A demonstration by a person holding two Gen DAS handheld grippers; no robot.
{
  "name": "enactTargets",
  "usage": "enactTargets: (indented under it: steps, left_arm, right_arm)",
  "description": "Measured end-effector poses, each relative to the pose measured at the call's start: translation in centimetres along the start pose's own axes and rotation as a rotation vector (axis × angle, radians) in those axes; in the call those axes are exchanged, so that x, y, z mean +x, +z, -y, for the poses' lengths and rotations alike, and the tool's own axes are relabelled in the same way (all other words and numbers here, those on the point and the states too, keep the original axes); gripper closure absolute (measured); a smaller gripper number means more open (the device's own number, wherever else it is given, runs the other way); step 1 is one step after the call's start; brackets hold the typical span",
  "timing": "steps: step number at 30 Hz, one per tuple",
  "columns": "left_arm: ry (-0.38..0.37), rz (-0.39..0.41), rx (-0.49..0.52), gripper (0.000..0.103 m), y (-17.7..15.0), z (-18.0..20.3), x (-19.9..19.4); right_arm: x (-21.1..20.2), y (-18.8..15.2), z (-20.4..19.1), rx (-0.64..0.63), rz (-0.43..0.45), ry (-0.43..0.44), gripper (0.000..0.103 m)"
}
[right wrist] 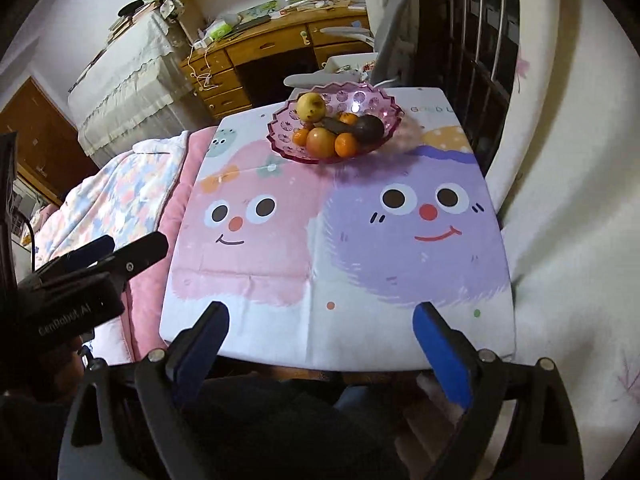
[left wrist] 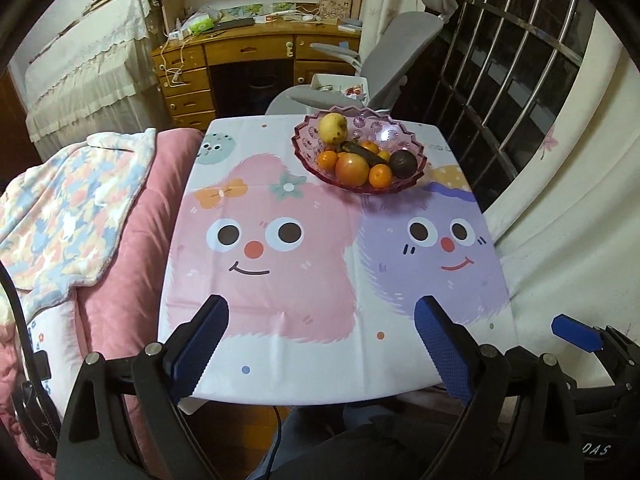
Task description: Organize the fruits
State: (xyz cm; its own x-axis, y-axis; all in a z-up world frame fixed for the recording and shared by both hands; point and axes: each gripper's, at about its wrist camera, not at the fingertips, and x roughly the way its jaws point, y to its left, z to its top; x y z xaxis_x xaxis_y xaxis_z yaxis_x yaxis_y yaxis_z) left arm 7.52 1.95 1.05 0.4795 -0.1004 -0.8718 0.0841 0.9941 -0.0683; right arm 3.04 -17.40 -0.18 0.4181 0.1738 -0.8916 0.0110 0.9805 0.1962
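Note:
A pink scalloped bowl (left wrist: 400,128) (right wrist: 280,126) stands at the far end of the small table (left wrist: 320,340) (right wrist: 360,332). It holds a yellow pear (left wrist: 333,128) (right wrist: 311,106), an apple (left wrist: 352,169) (right wrist: 320,142), several small oranges (left wrist: 380,176) (right wrist: 346,146), an avocado (left wrist: 403,163) (right wrist: 370,128) and a dark elongated fruit (left wrist: 362,151). My left gripper (left wrist: 322,308) hangs open over the table's near edge, nothing between its blue pads. My right gripper (right wrist: 320,314) is open and empty too, above the near edge. The right gripper's blue fingertip (left wrist: 576,333) shows at the right of the left wrist view.
The table wears a cartoon cloth with a pink and a purple face. A bed with a pink quilt (left wrist: 132,240) (right wrist: 152,280) runs along the left. A grey office chair (left wrist: 384,60) and a wooden desk (left wrist: 240,52) stand behind. A barred window (left wrist: 520,60) is at the right.

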Motion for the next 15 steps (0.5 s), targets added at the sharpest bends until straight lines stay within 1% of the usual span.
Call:
enactTargets:
  steps: [2, 5, 6, 12, 14, 15]
  left_arm:
    - [0.015, 0.004, -0.01, 0.005, -0.29, 0.09, 0.05]
    - [0.034, 0.018, -0.013, 0.003, -0.74, 0.17, -0.22]
    - [0.039, 0.028, -0.014, 0.001, -0.8, 0.24, -0.4]
    - [0.057, 0.047, -0.018, 0.001, -0.93, 0.19, -0.66]
    - [0.068, 0.051, -0.03, 0.001, -0.92, -0.07, -0.72]
    - [0.073, 0.047, -0.034, 0.001, -0.93, -0.12, -0.66]
  right_arm:
    - [0.19, -0.23, 0.02, 0.0, -0.005, 0.003, 0.009]
    - [0.38, -0.47, 0.01, 0.0, -0.003, 0.002, 0.009]
    - [0.32, -0.5, 0.04, 0.0, 0.002, -0.002, 0.009]
    - [0.0, -0.38, -0.09, -0.013, 0.041, -0.006, 0.008]
    - [-0.14, -0.36, -0.26, -0.019, 0.05, -0.014, 0.006]
    - [-0.22, -0.38, -0.3, -0.02, 0.055, -0.019, 0.003]
